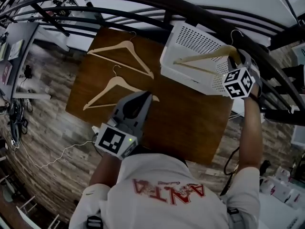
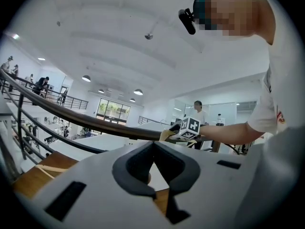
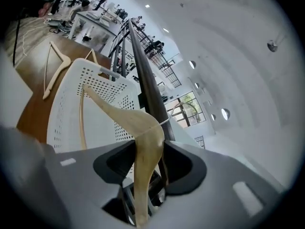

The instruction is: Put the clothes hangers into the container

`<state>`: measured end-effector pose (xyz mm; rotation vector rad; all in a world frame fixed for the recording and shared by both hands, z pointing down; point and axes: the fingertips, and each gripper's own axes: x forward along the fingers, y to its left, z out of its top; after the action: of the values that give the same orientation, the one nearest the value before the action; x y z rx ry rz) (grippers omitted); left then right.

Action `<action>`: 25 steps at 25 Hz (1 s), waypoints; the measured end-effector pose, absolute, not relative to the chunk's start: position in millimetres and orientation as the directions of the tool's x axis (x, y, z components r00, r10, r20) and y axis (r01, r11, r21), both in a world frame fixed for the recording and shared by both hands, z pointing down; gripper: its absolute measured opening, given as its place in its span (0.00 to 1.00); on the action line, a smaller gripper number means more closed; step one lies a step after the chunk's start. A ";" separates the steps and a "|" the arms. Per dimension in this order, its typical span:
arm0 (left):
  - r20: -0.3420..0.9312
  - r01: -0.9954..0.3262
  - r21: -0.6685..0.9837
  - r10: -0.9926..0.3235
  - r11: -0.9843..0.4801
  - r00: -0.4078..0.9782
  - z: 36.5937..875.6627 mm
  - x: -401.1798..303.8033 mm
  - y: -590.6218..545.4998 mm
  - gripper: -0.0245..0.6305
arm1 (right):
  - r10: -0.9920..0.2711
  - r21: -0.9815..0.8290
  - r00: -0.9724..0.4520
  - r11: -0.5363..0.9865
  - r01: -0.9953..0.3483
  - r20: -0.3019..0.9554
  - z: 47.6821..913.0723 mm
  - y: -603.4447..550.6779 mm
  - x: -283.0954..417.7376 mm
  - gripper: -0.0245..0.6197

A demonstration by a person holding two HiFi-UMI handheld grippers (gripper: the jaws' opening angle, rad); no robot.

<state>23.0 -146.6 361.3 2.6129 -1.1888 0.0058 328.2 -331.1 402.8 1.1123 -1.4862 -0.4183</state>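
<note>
The right claw [image 3: 148, 149] grips one wooden hanger [image 1: 209, 54] over the white container [image 1: 181, 73] at far right, seemingly not yet released inside. A far hanger [image 1: 125, 44] and a near hanger [image 1: 116, 80] remain on the worktop [image 1: 181, 123]. The left claw [image 1: 143, 98], closed and empty, hovers beside them.

The left claw [image 2: 153, 146] has its jaws together with nothing between, the wooden table [image 2: 34, 178] and a dark railing [image 2: 71, 114] beyond.

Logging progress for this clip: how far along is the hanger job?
Done: no loose hanger shows in the white container. In hand: the right gripper holds one hanger over it. Left: two hangers lie on the table; left gripper shut, empty.
</note>
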 end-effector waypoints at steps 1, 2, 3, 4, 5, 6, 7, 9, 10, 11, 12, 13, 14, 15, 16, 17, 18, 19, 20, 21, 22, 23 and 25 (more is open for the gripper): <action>0.119 -0.745 0.246 -0.744 -0.620 0.658 363.5 20.5 -149.3 0.05 | -0.805 0.775 0.125 0.499 -0.387 0.580 411.5 -336.2 324.2 0.32; 0.123 -0.751 0.248 -0.748 -0.612 0.652 365.9 17.8 -151.8 0.05 | -0.796 0.770 0.122 0.516 -0.374 0.593 420.7 -341.3 319.6 0.32; 0.130 -0.756 0.251 -0.753 -0.605 0.645 368.6 15.2 -153.9 0.05 | -0.786 0.765 0.119 0.535 -0.360 0.606 430.4 -346.2 314.8 0.32; 0.138 -0.761 0.253 -0.757 -0.597 0.639 371.7 12.8 -155.7 0.05 | -0.777 0.760 0.118 0.553 -0.343 0.619 440.4 -350.6 310.1 0.32; 0.146 -0.766 0.254 -0.760 -0.590 0.633 374.9 10.7 -157.2 0.05 | -0.768 0.755 0.118 0.570 -0.324 0.630 449.9 -354.5 305.7 0.32; 0.153 -0.771 0.254 -0.763 -0.584 0.628 377.9 8.9 -158.4 0.05 | -0.760 0.752 0.118 0.584 -0.307 0.639 458.3 -357.8 301.7 0.32; 0.159 -0.776 0.254 -0.766 -0.577 0.622 380.4 7.3 -159.1 0.05 | -0.753 0.747 0.117 0.596 -0.294 0.647 465.6 -360.3 298.1 0.32; 0.171 -0.784 0.257 -0.772 -0.565 0.612 384.4 4.3 -159.1 0.05 | -0.739 0.734 0.112 0.618 -0.280 0.665 477.0 -363.7 291.3 0.32; 0.176 -0.787 0.260 -0.774 -0.559 0.608 386.2 2.4 -158.8 0.05 | -0.731 0.729 0.112 0.629 -0.271 0.673 482.0 -365.0 288.0 0.32; 0.181 -0.791 0.262 -0.776 -0.554 0.604 388.1 0.2 -158.6 0.05 | -0.724 0.724 0.114 0.639 -0.260 0.681 487.2 -366.4 284.8 0.32; 0.185 -0.794 0.265 -0.779 -0.548 0.599 389.8 -1.8 -158.6 0.05 | -0.716 0.719 0.117 0.649 -0.248 0.688 492.5 -367.7 282.0 0.32; 0.189 -0.797 0.267 -0.782 -0.542 0.594 391.3 -3.3 -158.5 0.05 | -0.710 0.714 0.118 0.658 -0.240 0.694 497.7 -368.9 279.7 0.32; 0.192 -0.800 0.269 -0.784 -0.536 0.590 392.7 -4.4 -158.4 0.05 | -0.704 0.708 0.116 0.665 -0.237 0.700 502.4 -369.8 277.8 0.32; 0.195 -0.803 0.269 -0.786 -0.532 0.586 394.1 -5.3 -158.3 0.05 | -0.700 0.703 0.112 0.669 -0.241 0.705 506.2 -370.2 276.1 0.32; 0.198 -0.805 0.270 -0.787 -0.529 0.584 395.4 -6.7 -158.3 0.05 | -0.697 0.698 0.107 0.671 -0.248 0.709 508.9 -370.6 274.1 0.32; 0.199 -0.806 0.271 -0.789 -0.526 0.582 396.3 -9.0 -158.8 0.05 | -0.696 0.696 0.104 0.672 -0.254 0.710 510.5 -371.1 271.5 0.32; 0.199 -0.807 0.272 -0.790 -0.524 0.580 396.8 -11.9 -159.4 0.05 | -0.696 0.695 0.104 0.672 -0.256 0.711 511.7 -371.9 268.4 0.32; 0.199 -0.808 0.273 -0.792 -0.521 0.578 396.9 -14.8 -160.0 0.05 | -0.695 0.696 0.107 0.672 -0.254 0.711 513.0 -372.7 265.7 0.32; 0.199 -0.810 0.273 -0.793 -0.519 0.576 396.7 -17.1 -160.4 0.05 | -0.693 0.697 0.115 0.673 -0.248 0.711 514.9 -373.1 264.3 0.32; 0.199 -0.811 0.271 -0.794 -0.518 0.574 396.2 -18.3 -160.3 0.05 | -0.689 0.696 0.126 0.678 -0.238 0.714 517.3 -372.5 264.6 0.32; 0.199 -0.812 0.265 -0.795 -0.519 0.573 395.7 -18.5 -159.9 0.05 | -0.682 0.693 0.138 0.684 -0.228 0.718 519.6 -370.8 266.1 0.32; 0.200 -0.813 0.258 -0.795 -0.521 0.573 395.2 -18.2 -159.1 0.05 | -0.677 0.691 0.145 0.688 -0.223 0.721 520.5 -368.2 267.8 0.33; 0.199 -0.813 0.255 -0.794 -0.524 0.574 394.7 -17.6 -157.6 0.05 | -0.683 0.694 0.140 0.680 -0.237 0.717 515.4 -362.7 269.3 0.36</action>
<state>-17.6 -157.6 394.7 2.4910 -1.3143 0.0827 269.3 -362.7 515.4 0.8199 -1.4326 -0.3808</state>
